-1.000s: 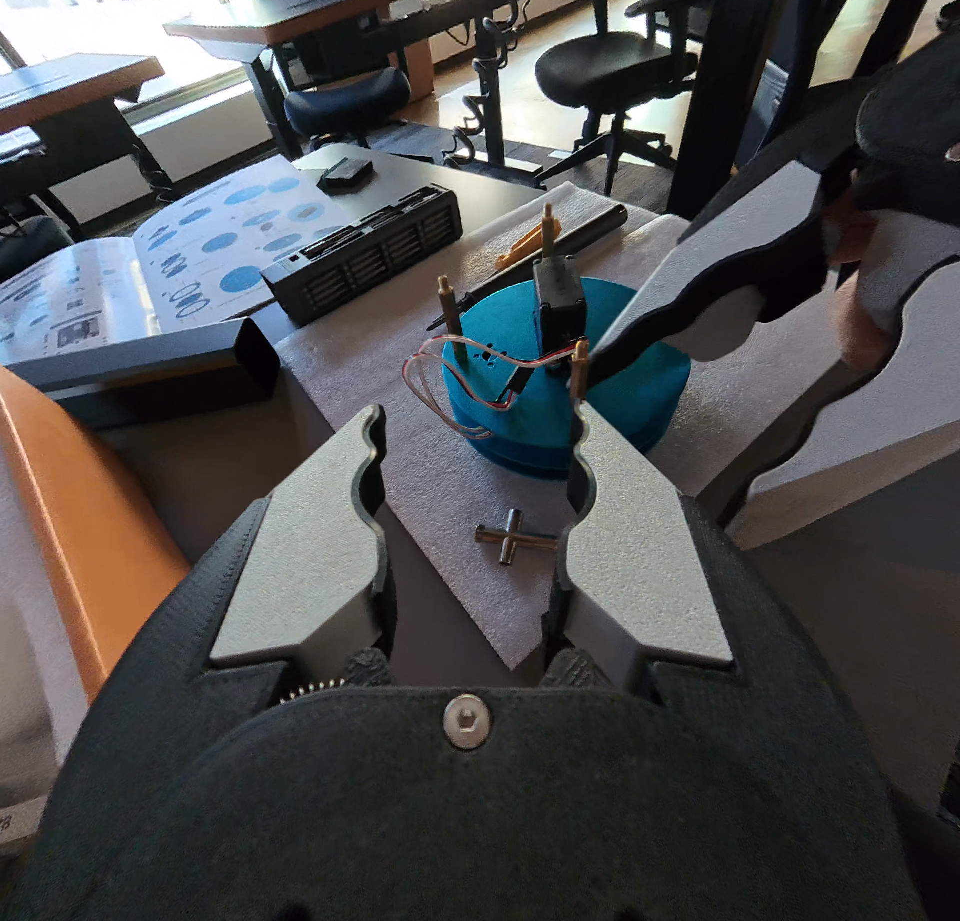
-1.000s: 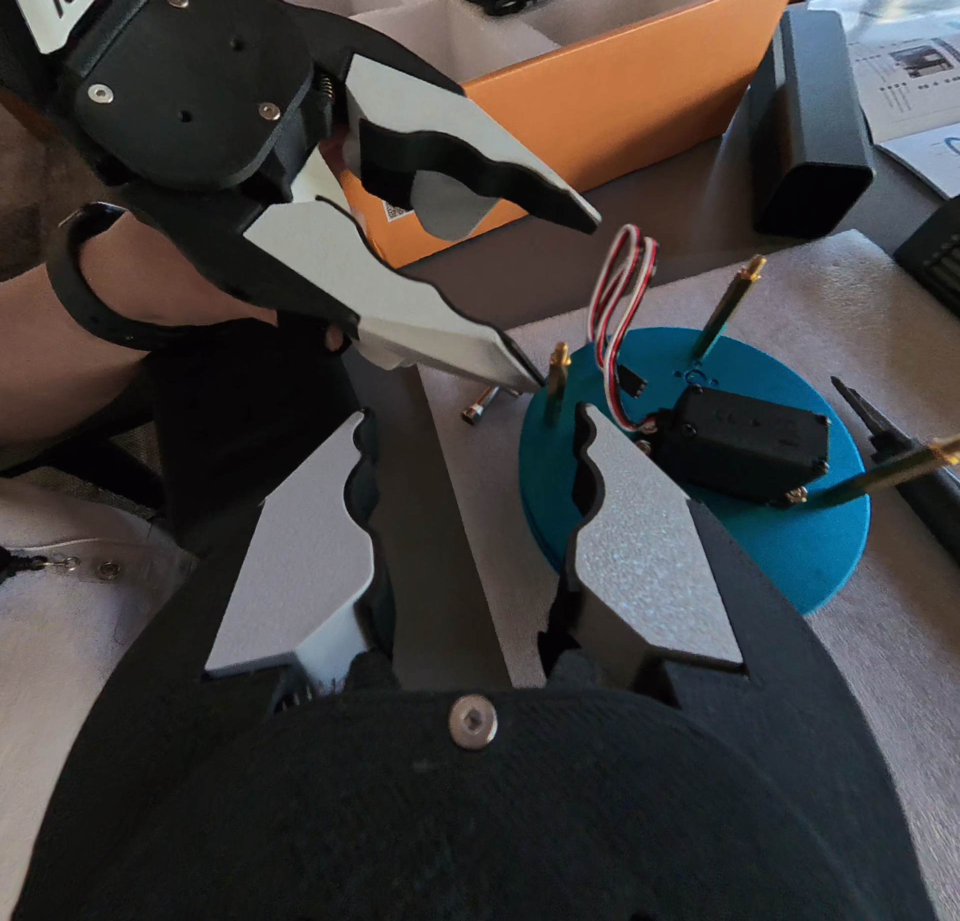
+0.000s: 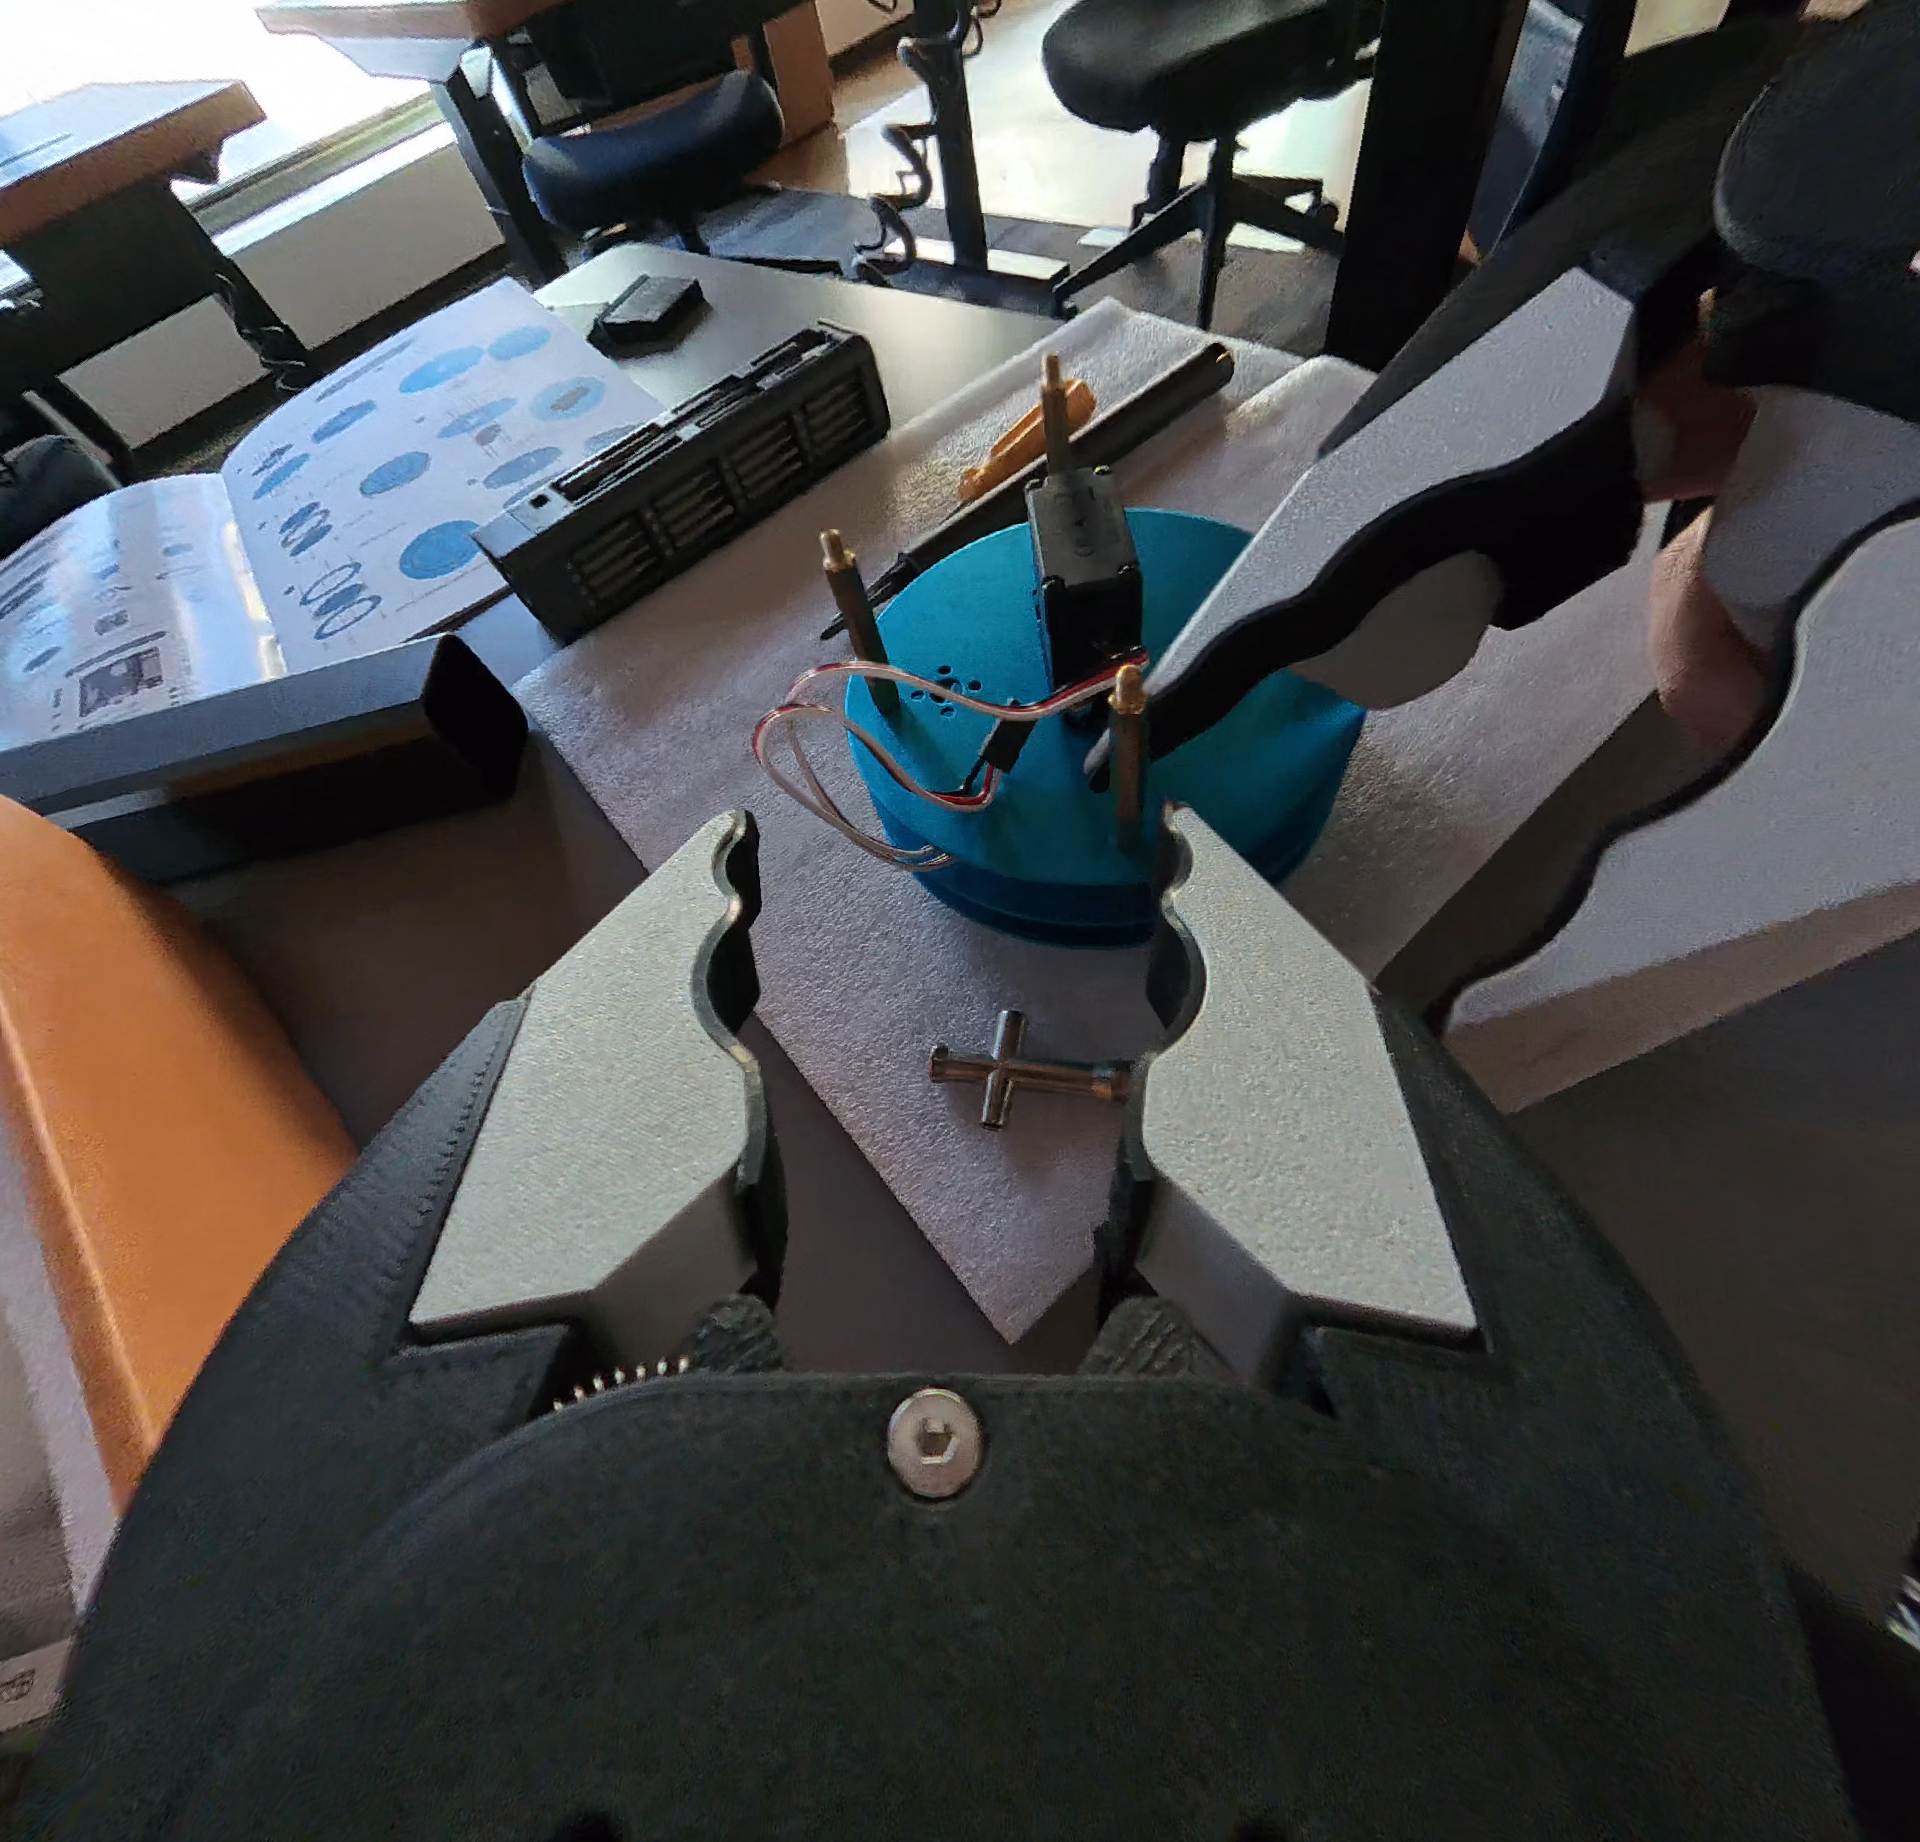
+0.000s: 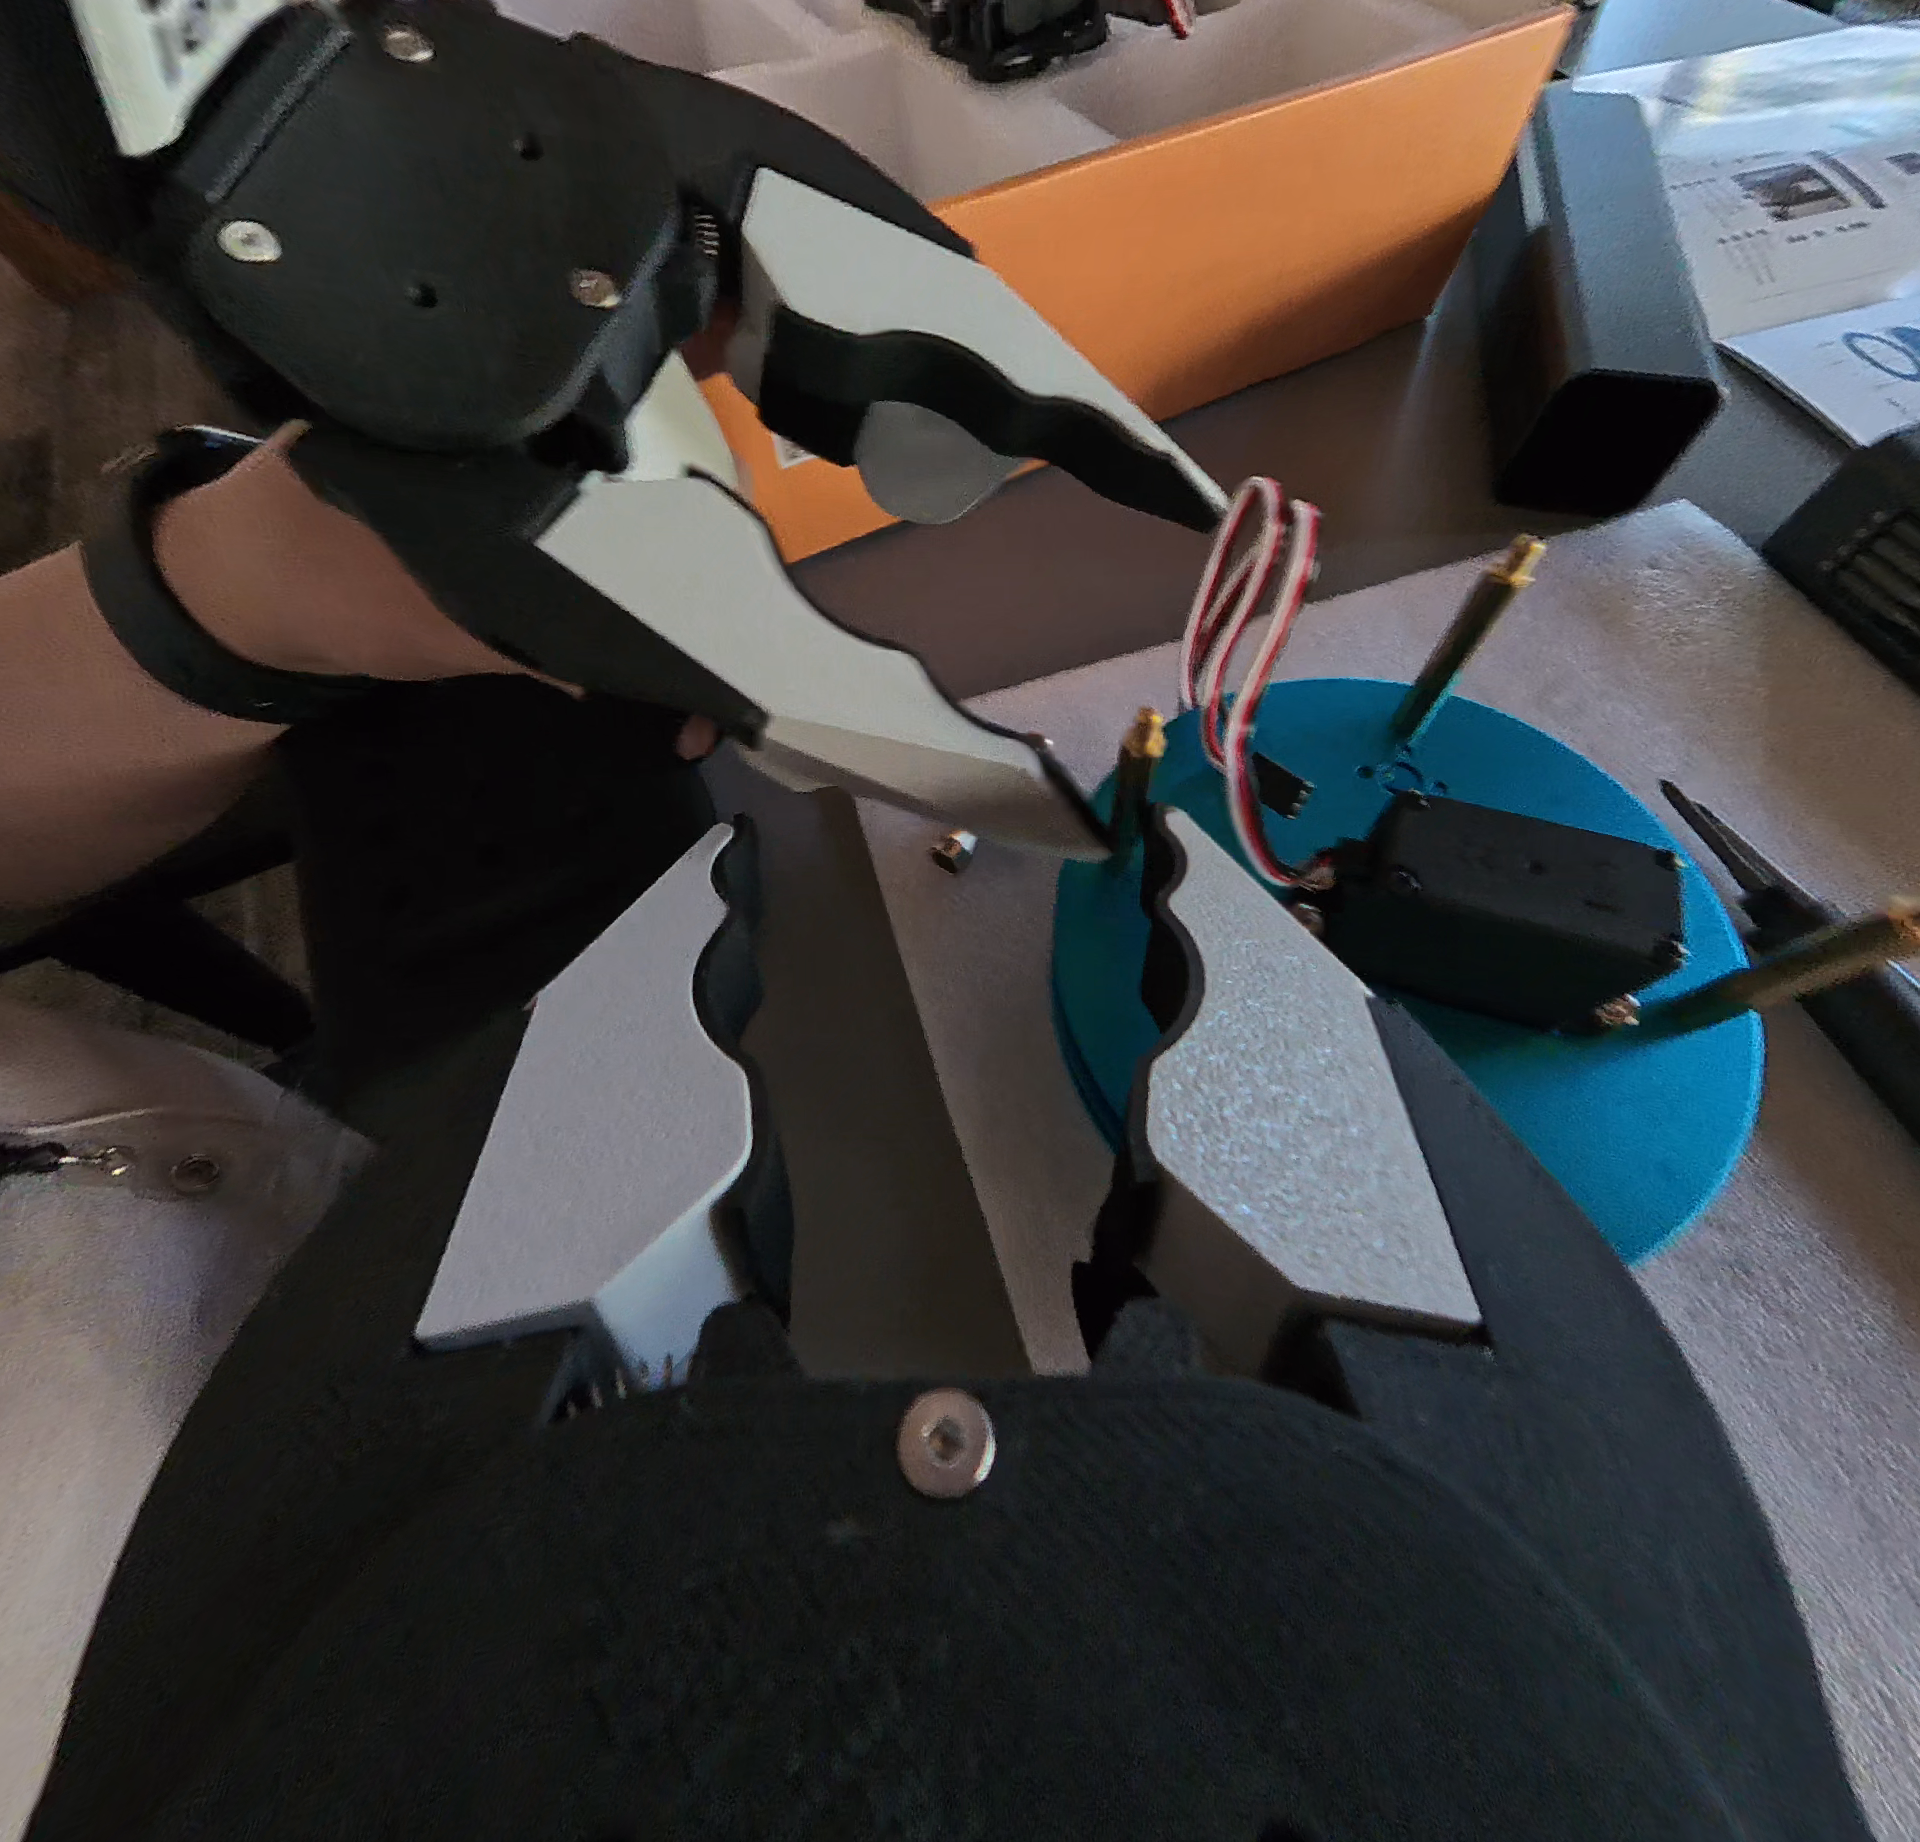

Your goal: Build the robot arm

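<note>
Two grippers, left gripper point(image 3: 956, 836) and right gripper point(image 4: 951, 836), both with jaws parted and empty, tips meeting at the nearest brass standoff point(image 3: 1129, 753) on the blue round base point(image 3: 1278, 753) carrying a black servo point(image 4: 1507, 909). Left wrist view alone shows a cross-shaped wrench point(image 3: 1013, 1070) by the near corner of the grey foam mat point(image 3: 665, 712); right wrist view alone shows the orange box point(image 4: 1247, 223) interior.

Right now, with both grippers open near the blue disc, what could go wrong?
1. The left gripper has one fingertip beside the near brass standoff; a push might bend it.
2. The looped servo wire hangs by the other fingertip and could snag.
3. The right gripper might nudge the blue disc sideways.
</note>
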A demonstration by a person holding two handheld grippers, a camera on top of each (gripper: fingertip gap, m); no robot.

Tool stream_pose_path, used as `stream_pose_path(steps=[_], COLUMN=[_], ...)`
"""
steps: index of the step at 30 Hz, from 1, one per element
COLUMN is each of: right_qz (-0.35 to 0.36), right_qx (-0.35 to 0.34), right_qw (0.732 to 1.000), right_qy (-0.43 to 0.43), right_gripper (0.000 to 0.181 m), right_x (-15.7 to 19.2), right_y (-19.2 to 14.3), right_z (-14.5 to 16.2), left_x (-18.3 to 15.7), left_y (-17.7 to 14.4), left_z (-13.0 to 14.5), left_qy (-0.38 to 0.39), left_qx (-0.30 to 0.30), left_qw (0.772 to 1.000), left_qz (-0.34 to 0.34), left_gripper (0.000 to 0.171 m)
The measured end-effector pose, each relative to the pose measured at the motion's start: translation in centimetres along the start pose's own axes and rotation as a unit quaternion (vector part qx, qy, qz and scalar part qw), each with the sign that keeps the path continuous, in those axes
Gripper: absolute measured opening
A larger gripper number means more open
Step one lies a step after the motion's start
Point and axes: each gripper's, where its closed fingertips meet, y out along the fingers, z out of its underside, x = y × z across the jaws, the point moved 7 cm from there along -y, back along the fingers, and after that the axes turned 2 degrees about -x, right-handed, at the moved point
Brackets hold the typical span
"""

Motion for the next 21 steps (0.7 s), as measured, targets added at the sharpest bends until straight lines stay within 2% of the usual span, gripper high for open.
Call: stream_pose_path(steps=[5, 8, 13, 19, 20, 21], right_qz=[0.008, 0.009, 0.009, 0.004, 0.003, 0.005], right_qx=[0.014, 0.018, -0.008, 0.014, 0.019, 0.022], right_qw=[1.000, 1.000, 1.000, 1.000, 1.000, 1.000], right_qy=[-0.009, -0.003, 0.002, -0.010, -0.007, -0.004], right_gripper=[0.078, 0.074, 0.076, 0.080, 0.077, 0.073], right_x=[0.4, 0.4, 0.0, 0.6, 0.5, 0.5], right_y=[-0.3, -0.7, -0.4, -0.3, -0.5, -0.7], right_z=[0.2, 0.3, -0.1, 0.2, 0.2, 0.3], left_x=[0.7, 1.0, 0.2, 0.7, 1.0, 1.2], left_y=[0.0, -0.4, -0.5, -0.2, -0.3, -0.5], left_z=[0.3, 0.2, -0.2, 0.1, 0.2, 0.1], left_qy=[-0.029, -0.028, -0.018, -0.029, -0.035, -0.037], left_qx=[0.009, -0.003, -0.017, 0.001, 0.000, -0.005], left_qw=[1.000, 0.999, 1.000, 1.000, 0.999, 0.999], left_qz=[-0.005, -0.018, 0.004, -0.010, -0.019, -0.027], left_gripper=[0.082, 0.071, 0.075, 0.081, 0.081, 0.067])
